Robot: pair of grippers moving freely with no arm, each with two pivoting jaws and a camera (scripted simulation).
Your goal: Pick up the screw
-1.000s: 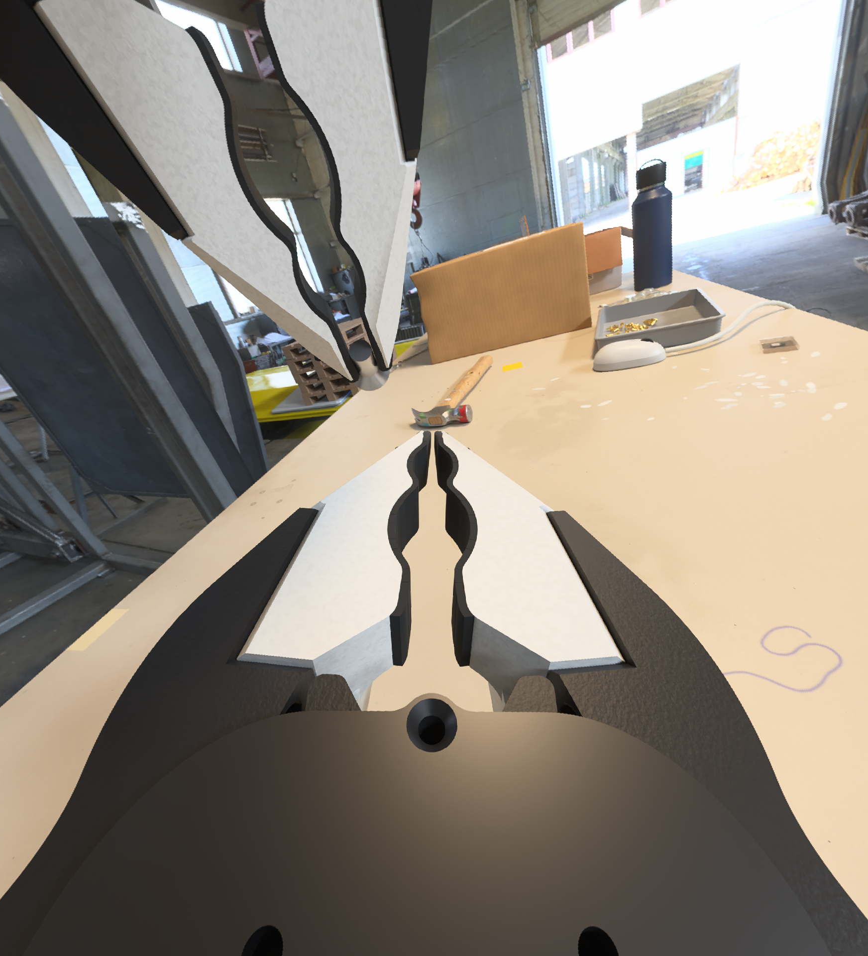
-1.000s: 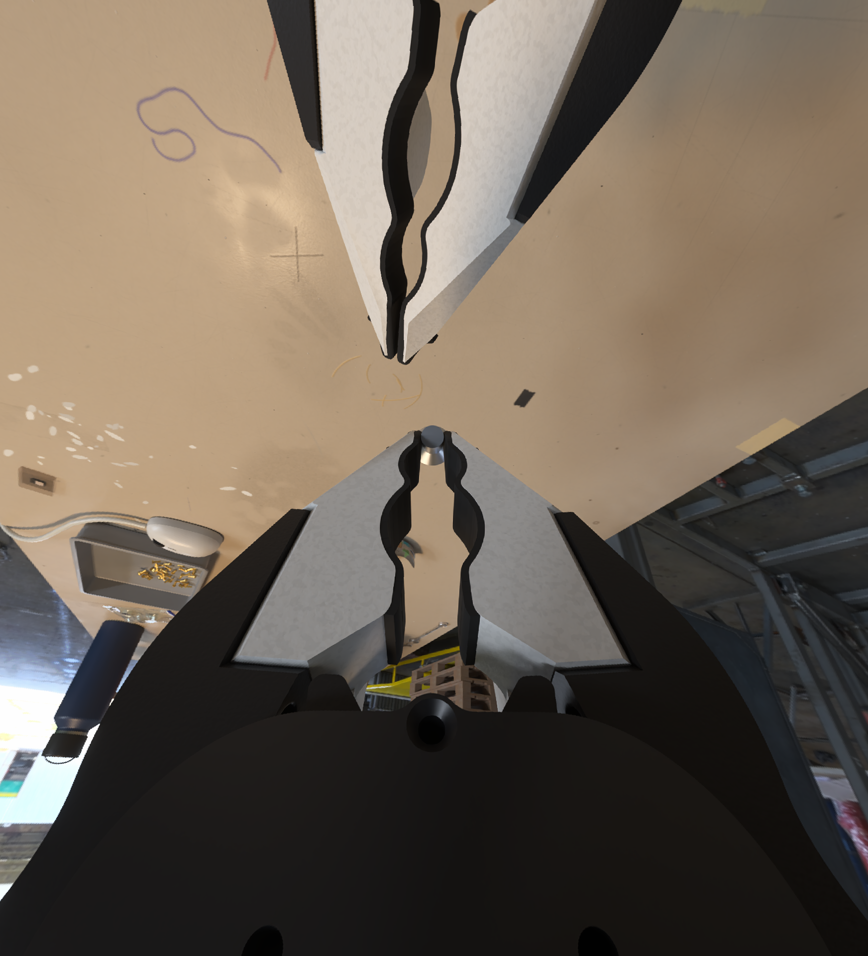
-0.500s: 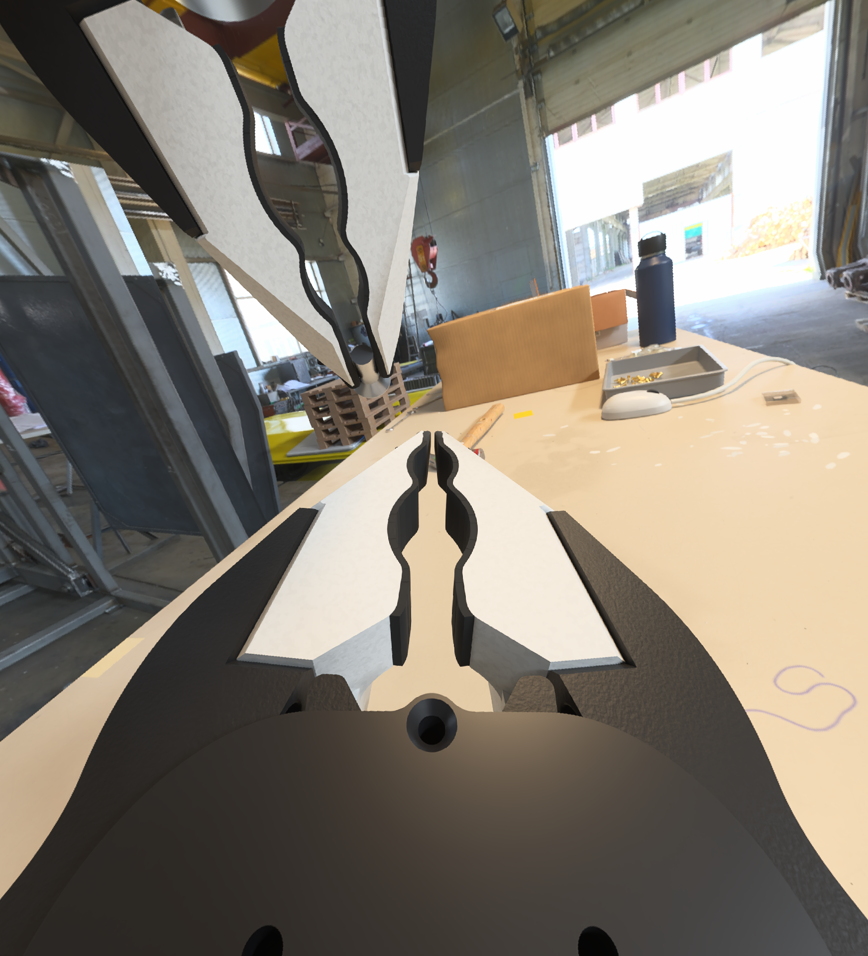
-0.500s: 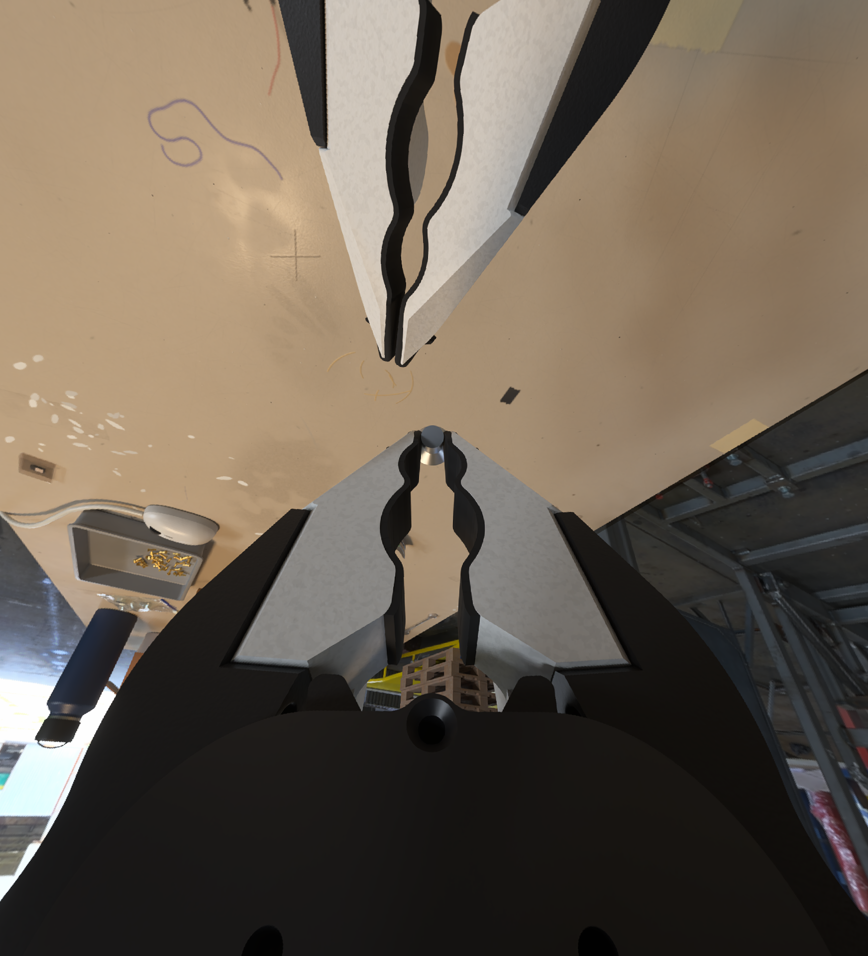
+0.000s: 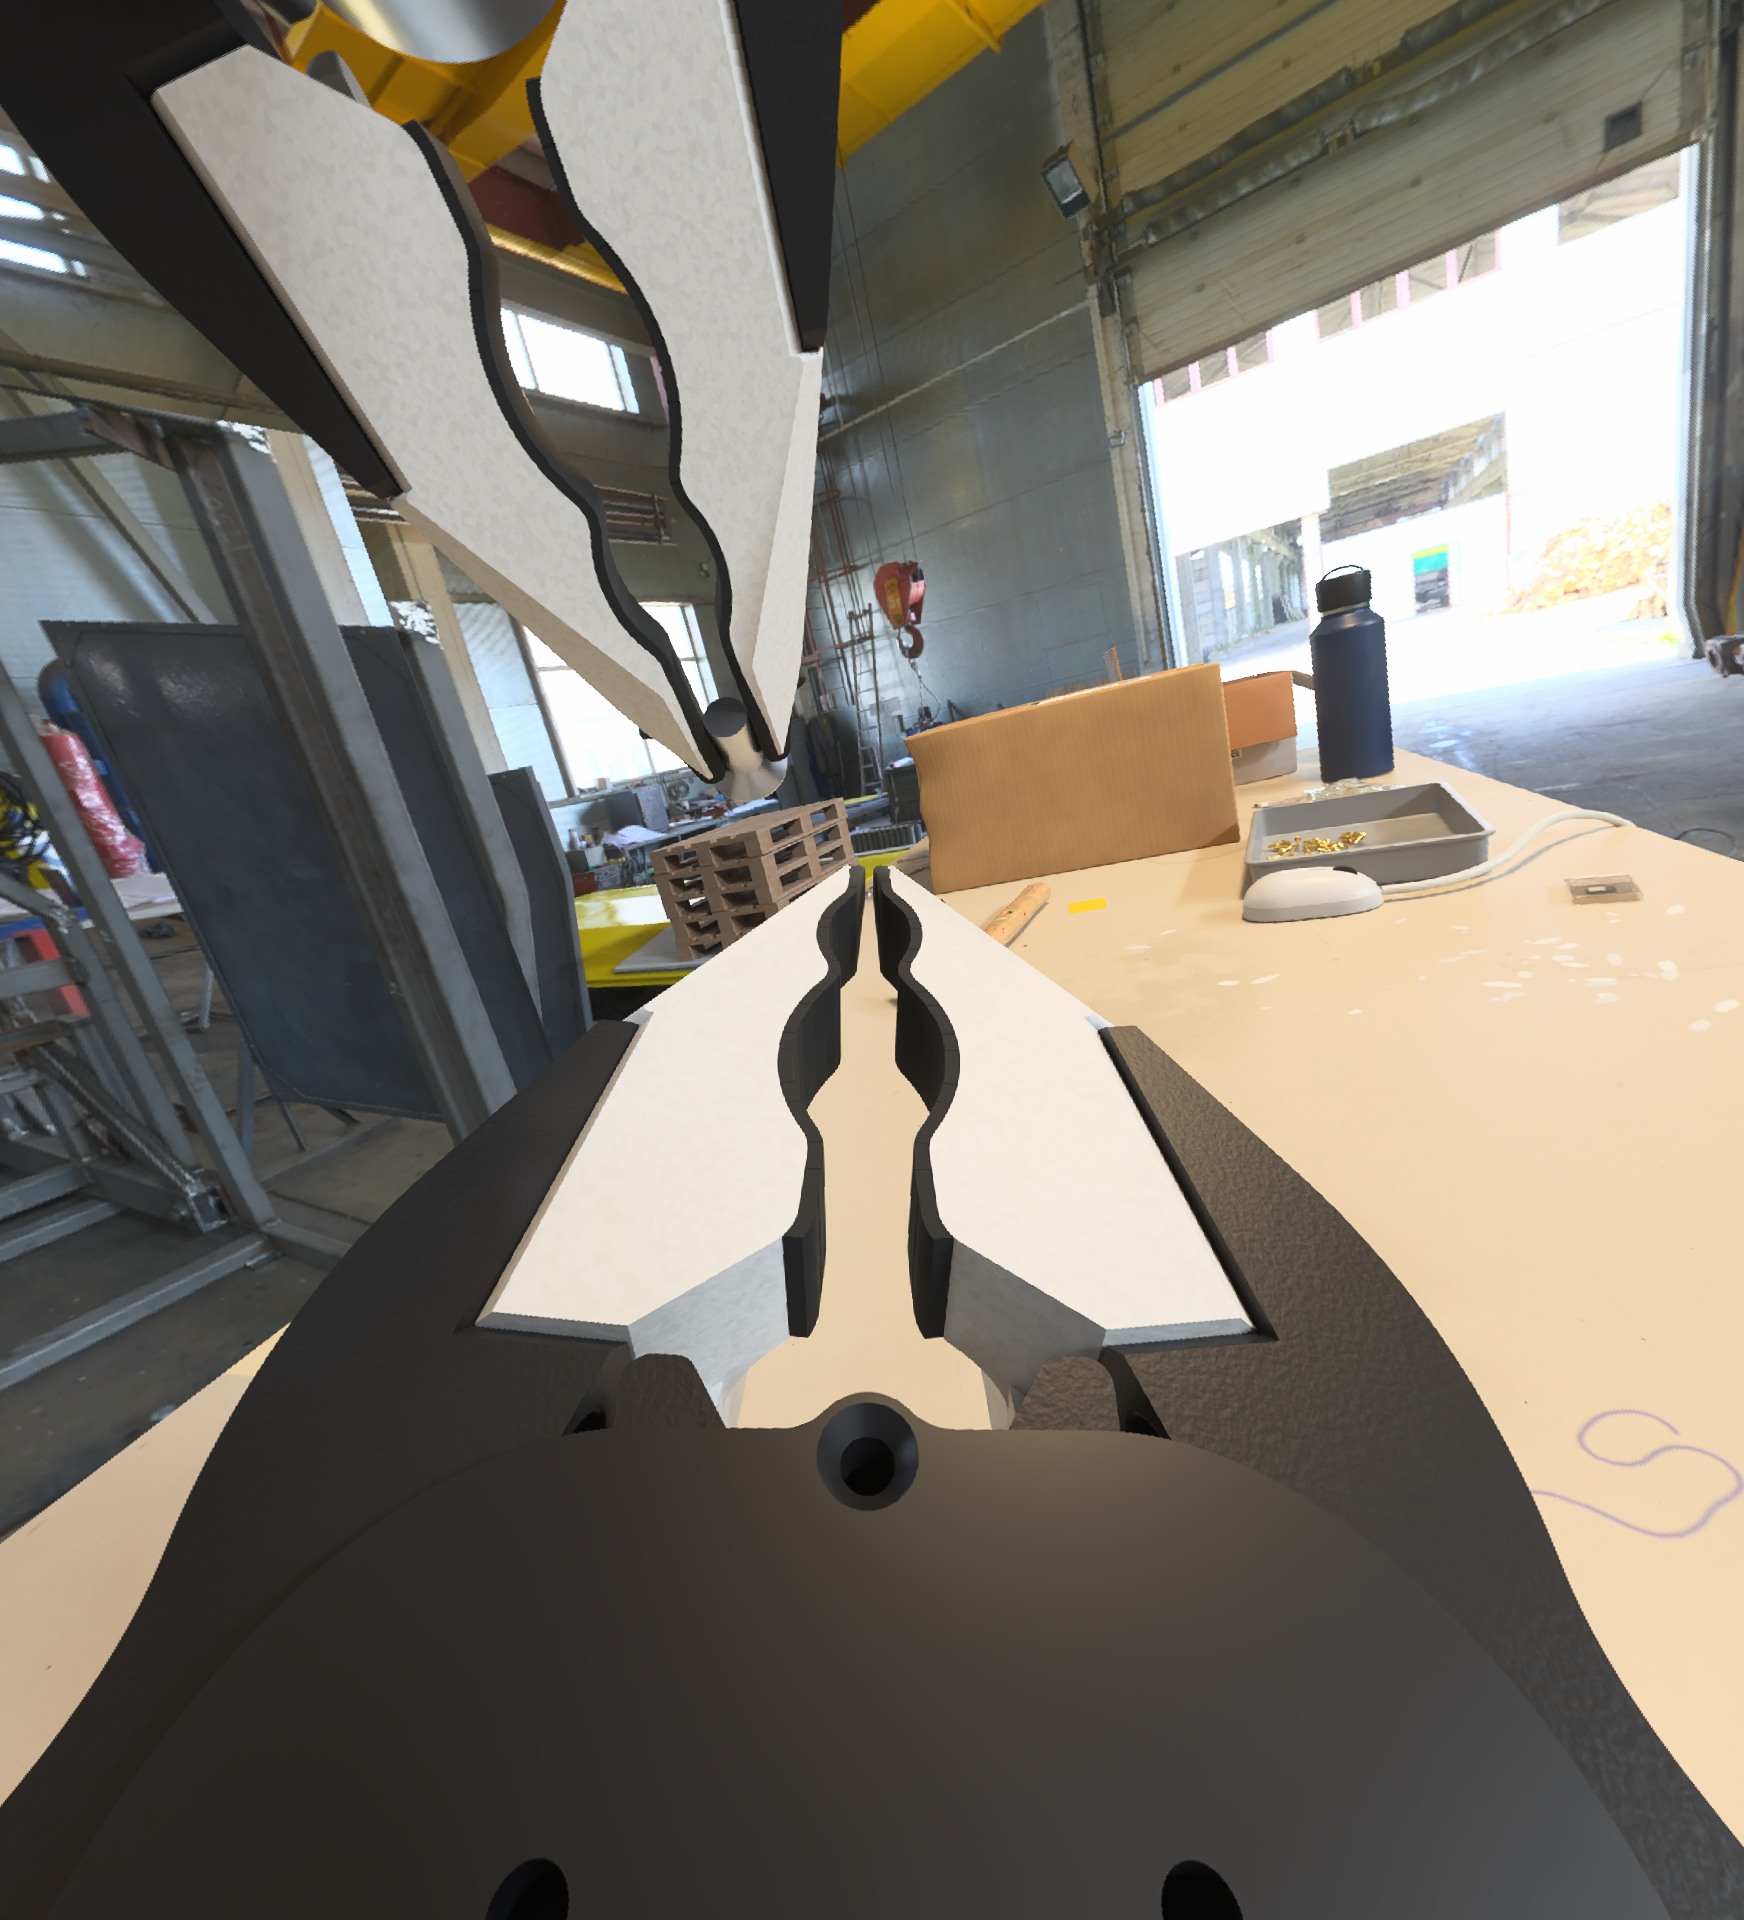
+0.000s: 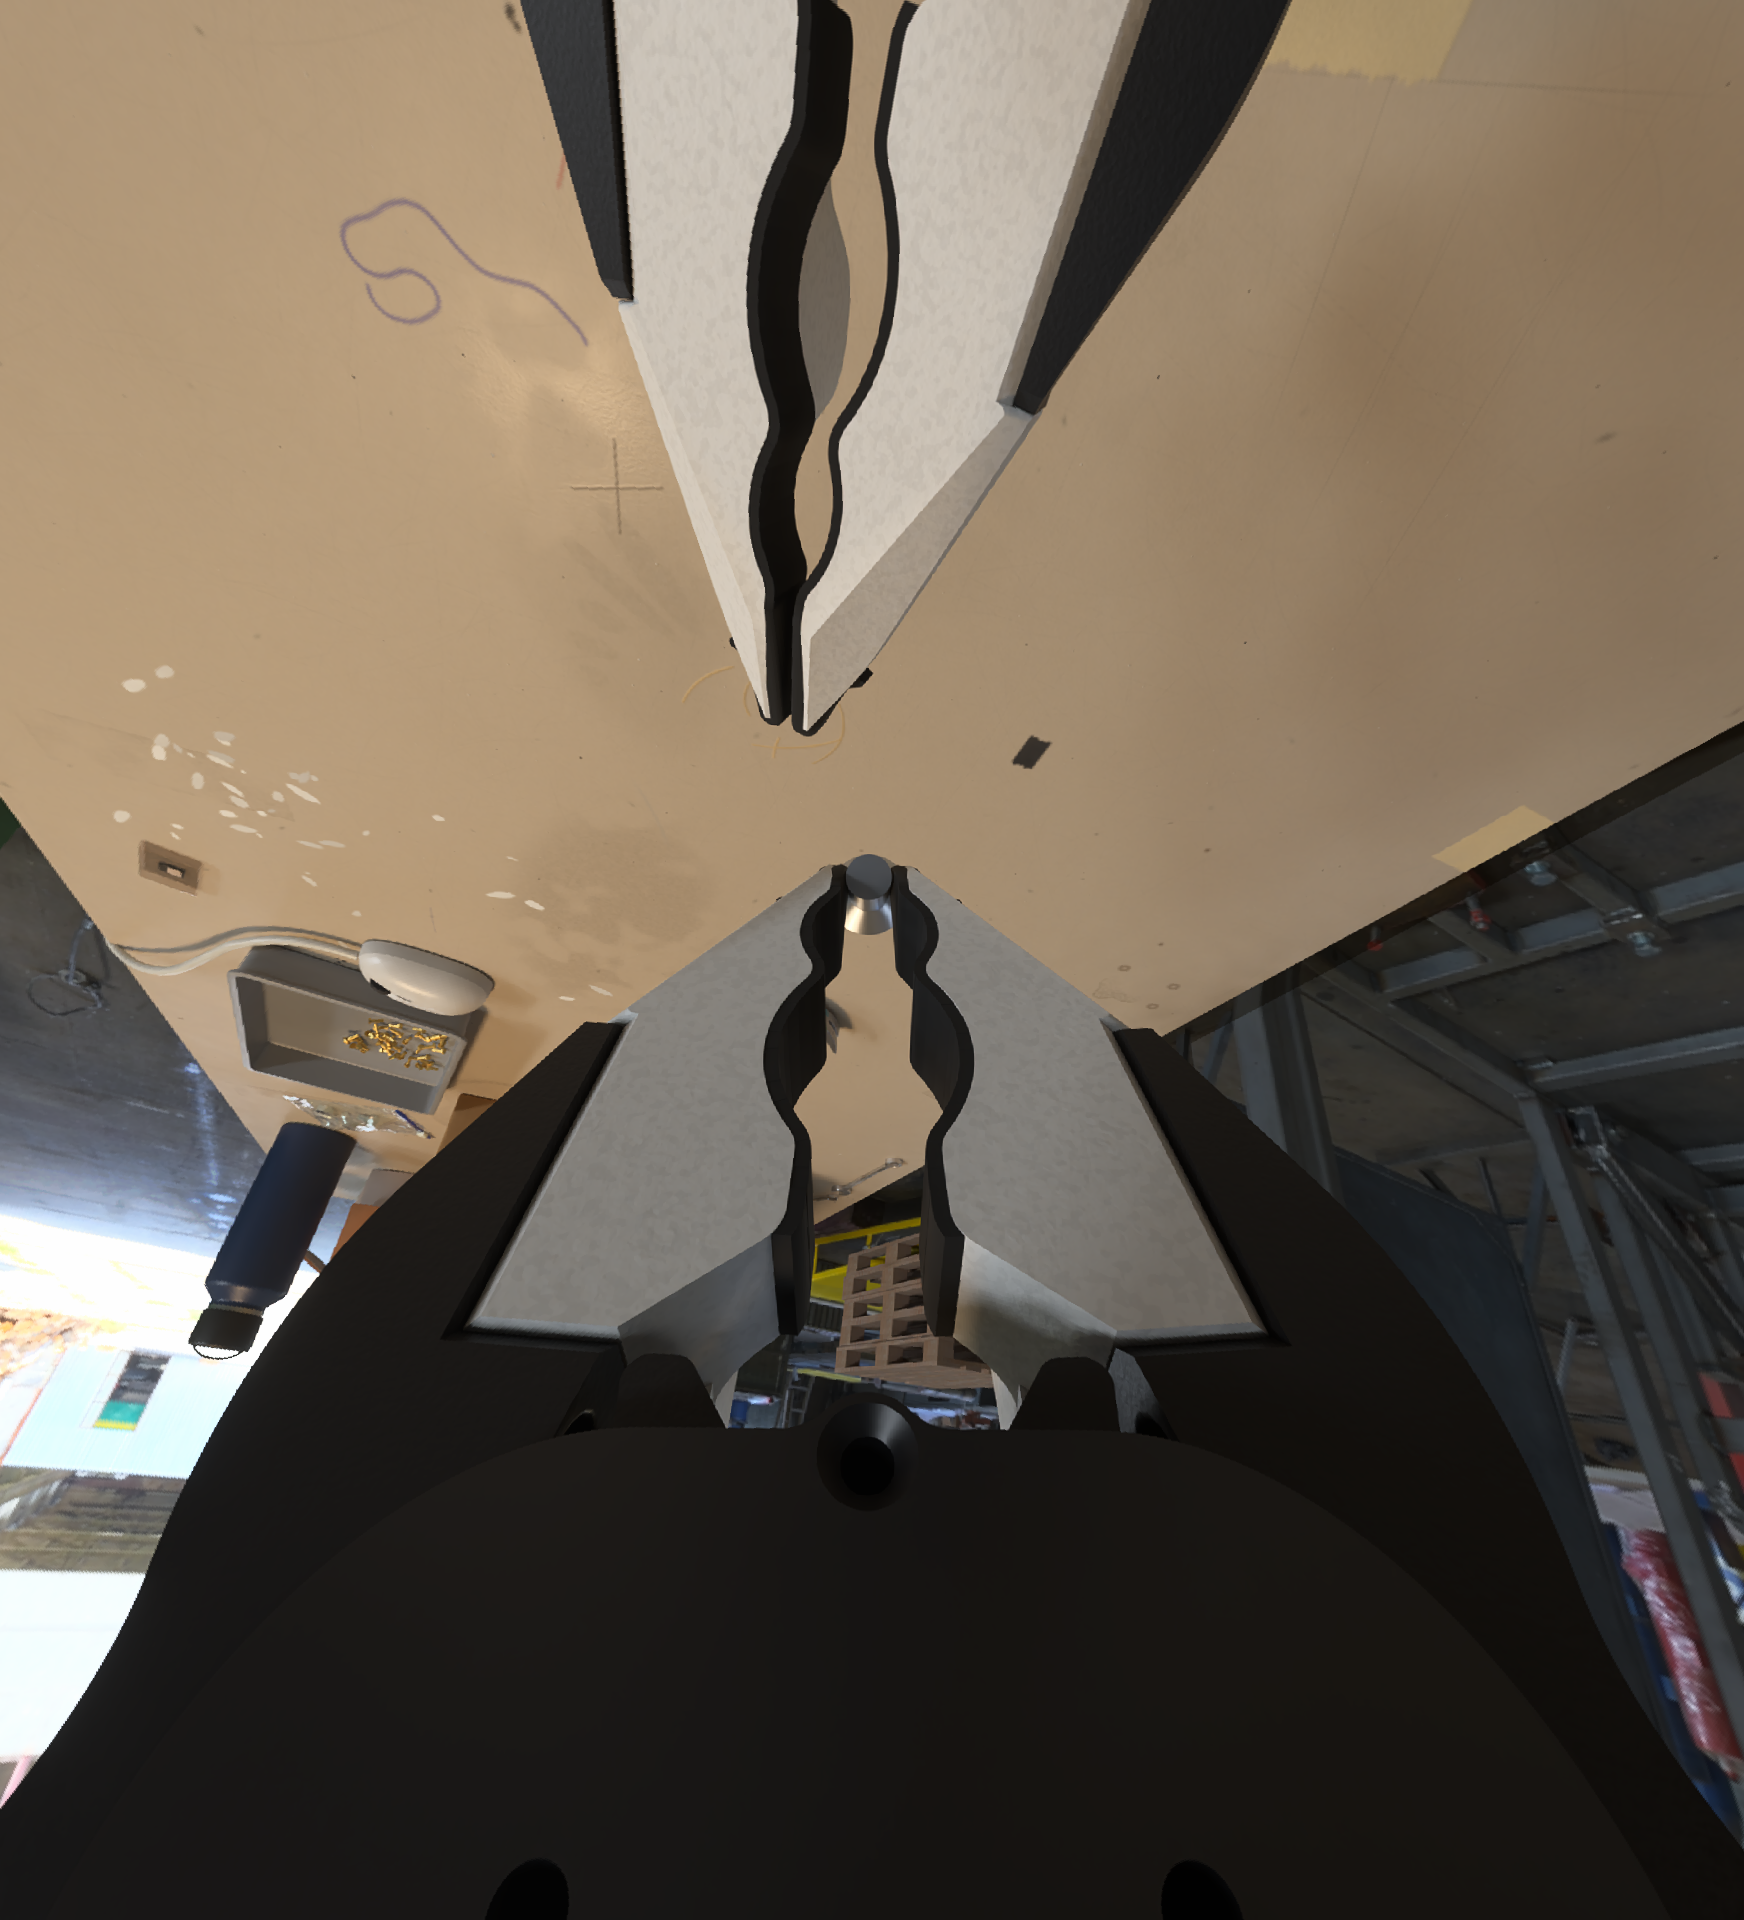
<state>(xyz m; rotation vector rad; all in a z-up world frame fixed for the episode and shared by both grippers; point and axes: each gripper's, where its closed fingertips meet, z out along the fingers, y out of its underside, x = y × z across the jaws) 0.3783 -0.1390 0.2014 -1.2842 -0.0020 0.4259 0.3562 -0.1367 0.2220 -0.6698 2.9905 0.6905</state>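
Observation:
My right gripper (image 6: 866, 881) is shut on a small silver screw (image 6: 866, 902), pinched at the very tips with its flared head toward the camera. In the left wrist view the right gripper (image 5: 743, 767) comes down from the upper left and holds the screw (image 5: 736, 740) in the air, clear of the beige table (image 5: 1367, 1195). My left gripper (image 5: 868, 883) is shut and empty, above the table and just below and to the right of the screw. In the right wrist view the left gripper (image 6: 785, 717) points at me from above.
At the far end of the table there are a wooden hammer handle (image 5: 1015, 912), a cardboard box (image 5: 1076, 774), a dark blue bottle (image 5: 1351, 686), a grey tray (image 5: 1408, 831) with gold pieces and a white rounded device (image 5: 1309, 896) with a cable. The table edge runs on the left.
Both grippers have risen away from the table together, with the screw still in the right one. The left view now shows more of the hall, and the hammer head is hidden behind my fingers.

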